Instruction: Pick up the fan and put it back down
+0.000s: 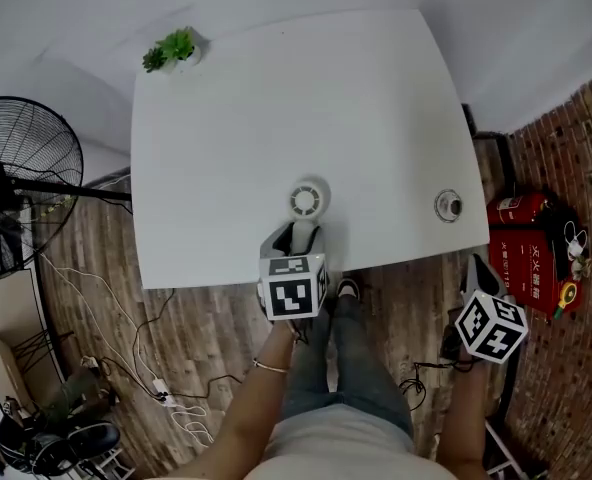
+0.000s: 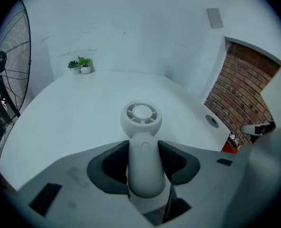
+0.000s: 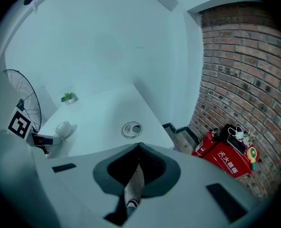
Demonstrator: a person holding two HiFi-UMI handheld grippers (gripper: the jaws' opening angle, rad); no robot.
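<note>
A small white hand-held fan (image 1: pixel 307 200) lies near the front edge of the white table (image 1: pixel 276 108), its round head (image 2: pixel 141 115) pointing away from me. My left gripper (image 1: pixel 298 236) is shut on the fan's handle (image 2: pixel 144 170), one dark pad on each side. I cannot tell whether the fan rests on the table or hangs just above it. My right gripper (image 1: pixel 475 271) is off the table's right front corner, above the floor, with its jaws closed tip to tip (image 3: pixel 139 145) and nothing between them. The fan (image 3: pixel 63 127) shows at the left in the right gripper view.
A small potted plant (image 1: pixel 176 50) stands at the table's far left corner. A round cable hole (image 1: pixel 448 205) sits near the right edge. A large black floor fan (image 1: pixel 16 183) stands left of the table. Red boxes (image 1: pixel 526 248) lie by the brick wall; cables (image 1: pixel 156 368) run across the floor.
</note>
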